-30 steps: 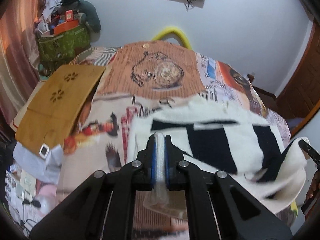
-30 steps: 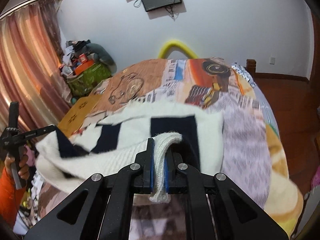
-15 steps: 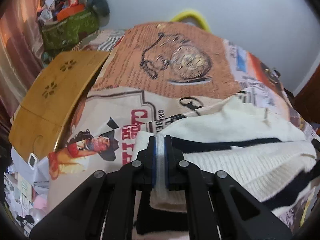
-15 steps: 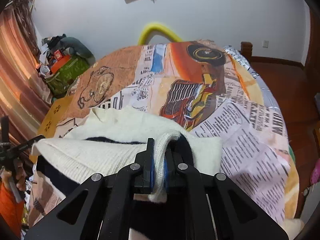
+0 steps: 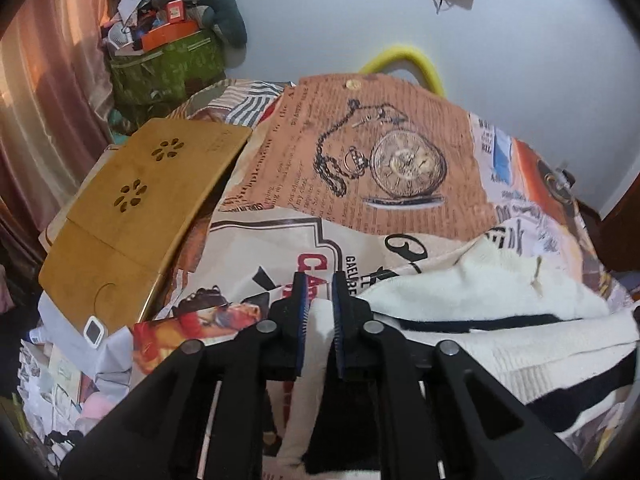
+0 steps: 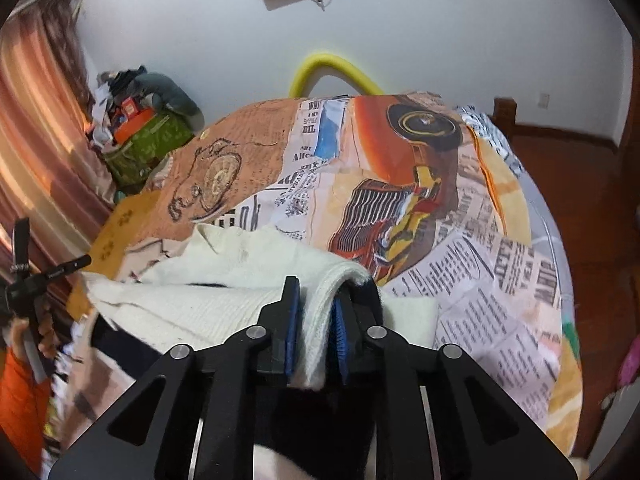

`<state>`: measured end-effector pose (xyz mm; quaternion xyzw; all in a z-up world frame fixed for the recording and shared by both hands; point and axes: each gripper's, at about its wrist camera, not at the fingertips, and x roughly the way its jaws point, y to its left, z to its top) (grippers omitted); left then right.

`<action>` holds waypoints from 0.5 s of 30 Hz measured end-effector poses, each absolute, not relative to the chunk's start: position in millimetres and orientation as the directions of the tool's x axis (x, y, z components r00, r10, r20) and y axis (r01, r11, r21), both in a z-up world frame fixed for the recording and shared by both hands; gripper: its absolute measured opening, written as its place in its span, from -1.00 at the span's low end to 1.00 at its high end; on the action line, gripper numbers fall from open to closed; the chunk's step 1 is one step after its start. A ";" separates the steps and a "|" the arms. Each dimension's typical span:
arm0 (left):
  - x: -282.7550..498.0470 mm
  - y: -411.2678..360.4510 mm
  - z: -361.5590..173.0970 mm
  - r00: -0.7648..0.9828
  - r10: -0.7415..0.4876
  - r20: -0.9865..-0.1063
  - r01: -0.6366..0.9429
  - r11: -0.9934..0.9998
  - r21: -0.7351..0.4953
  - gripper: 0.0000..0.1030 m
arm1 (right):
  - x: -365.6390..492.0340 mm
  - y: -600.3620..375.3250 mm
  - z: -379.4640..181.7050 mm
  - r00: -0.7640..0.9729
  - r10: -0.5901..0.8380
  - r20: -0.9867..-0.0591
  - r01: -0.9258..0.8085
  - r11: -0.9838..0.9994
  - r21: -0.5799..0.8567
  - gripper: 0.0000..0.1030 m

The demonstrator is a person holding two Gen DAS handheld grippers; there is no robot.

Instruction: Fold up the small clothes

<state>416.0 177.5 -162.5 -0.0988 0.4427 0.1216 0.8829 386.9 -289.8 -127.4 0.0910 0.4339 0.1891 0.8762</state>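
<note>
A cream knit sweater with black stripes (image 5: pixel 480 308) lies folded over on the printed bedspread (image 5: pixel 400 152). It also shows in the right wrist view (image 6: pixel 224 304). My left gripper (image 5: pixel 318 296) has its jaws parted, with the sweater's left edge lying loose between them. My right gripper (image 6: pixel 318 300) has its jaws parted too, with the sweater's right folded edge between them. The left gripper's tip (image 6: pixel 52 272) shows at the left of the right wrist view.
A wooden lap tray (image 5: pixel 132 208) lies at the bed's left edge. A green bag of clutter (image 5: pixel 168 64) stands beyond it by the curtain. A yellow curved tube (image 6: pixel 332 72) rises behind the bed. The wooden floor (image 6: pixel 580 184) is to the right.
Both grippers carried the sweater's near edge forward over itself and lowered it onto the bed. Both pairs of jaws have opened from shut and released the cloth.
</note>
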 end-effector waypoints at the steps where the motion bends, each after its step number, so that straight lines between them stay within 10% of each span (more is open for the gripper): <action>1: 412.3 180.3 -159.1 0.581 0.129 -0.804 -0.307 0.949 -0.070 -0.60 | 385.4 -293.2 -124.3 0.566 0.396 -0.723 -0.235 0.918 0.319 -0.49; 4: 402.6 185.1 -155.3 0.584 0.153 -0.797 -0.313 0.949 -0.048 -0.25 | 377.5 -304.7 -109.9 0.644 0.344 -0.683 -0.200 0.938 0.283 0.22; 15: 390.9 187.4 -193.8 0.509 0.146 -0.848 -0.283 0.959 -0.006 0.11 | 370.1 -306.8 -123.6 0.624 0.316 -0.714 -0.256 0.947 0.195 0.28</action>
